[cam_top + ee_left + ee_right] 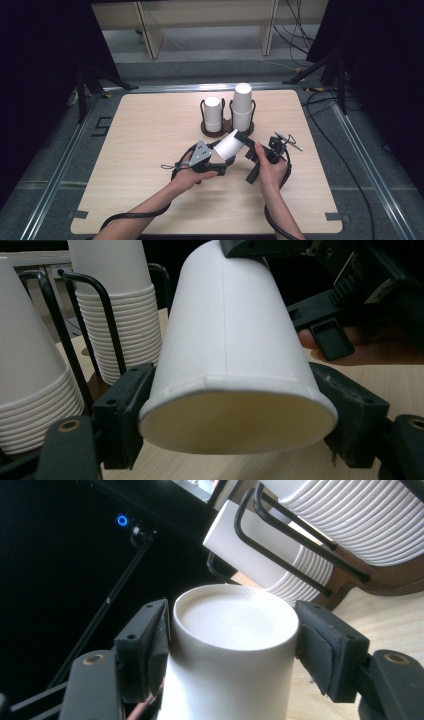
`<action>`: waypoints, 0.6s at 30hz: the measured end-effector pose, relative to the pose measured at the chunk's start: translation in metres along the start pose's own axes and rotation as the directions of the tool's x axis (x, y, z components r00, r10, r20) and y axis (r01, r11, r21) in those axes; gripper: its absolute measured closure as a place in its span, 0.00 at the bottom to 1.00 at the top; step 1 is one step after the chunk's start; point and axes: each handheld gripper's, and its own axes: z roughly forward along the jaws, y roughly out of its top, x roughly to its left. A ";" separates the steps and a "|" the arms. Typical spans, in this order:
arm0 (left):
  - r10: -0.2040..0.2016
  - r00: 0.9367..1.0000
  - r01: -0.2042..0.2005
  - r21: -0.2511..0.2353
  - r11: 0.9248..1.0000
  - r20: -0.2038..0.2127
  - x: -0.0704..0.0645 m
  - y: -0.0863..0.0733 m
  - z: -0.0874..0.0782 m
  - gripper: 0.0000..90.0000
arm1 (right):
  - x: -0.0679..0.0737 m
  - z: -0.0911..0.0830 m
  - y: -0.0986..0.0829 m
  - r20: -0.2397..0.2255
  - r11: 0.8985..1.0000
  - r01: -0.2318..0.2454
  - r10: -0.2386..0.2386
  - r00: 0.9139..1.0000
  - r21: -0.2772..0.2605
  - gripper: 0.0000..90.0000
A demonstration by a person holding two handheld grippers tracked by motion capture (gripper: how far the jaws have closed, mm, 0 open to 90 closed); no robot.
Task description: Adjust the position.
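Paper cup point(229, 144), white and tilted, hangs above the table point(150, 130) between the two grippers, just in front of the cup holder point(227, 127). The left gripper point(216, 161) has its jaws on either side of the cup's wide rim end; in the left gripper view both pads press against the cup wall point(225, 340) just behind the rolled rim, so those jaws are clamped on it. The right gripper point(245, 145) takes the narrow end: in the right gripper view the closed base of the cup point(232, 617) sits between its jaws, the left pad touching and the right pad at most a hair off, so I judge it clamped too, lightly.

Beyond the jaws stand two stacks of nested cups in the black wire holder, the taller stack point(242, 106) to the right and the shorter stack point(213, 114) beside it.

The risk, as I judge it, is in two grips on one thin-walled thing. If the hands drift apart or twist against each other, the cup could buckle or its rim crease. Squeezing harder at the open end would flatten it oval. If one pair lets go while the other holds only lightly, the cup may swing down and slip out, perhaps knocking the near stacks.
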 end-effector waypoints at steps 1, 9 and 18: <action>-0.008 1.000 0.008 -0.011 1.000 0.008 0.000 0.000 0.000 0.28 | 0.000 0.000 0.000 0.006 1.000 0.007 -0.007 1.000 0.007 0.35; -0.014 1.000 0.014 -0.026 1.000 0.025 0.005 0.004 -0.006 0.35 | 0.000 0.003 -0.001 -0.034 0.999 0.019 -0.017 0.999 0.049 0.29; -0.002 0.999 0.002 -0.014 1.000 0.037 0.008 0.005 -0.011 0.36 | -0.002 0.004 0.002 -0.030 0.999 0.047 -0.046 0.998 0.026 0.27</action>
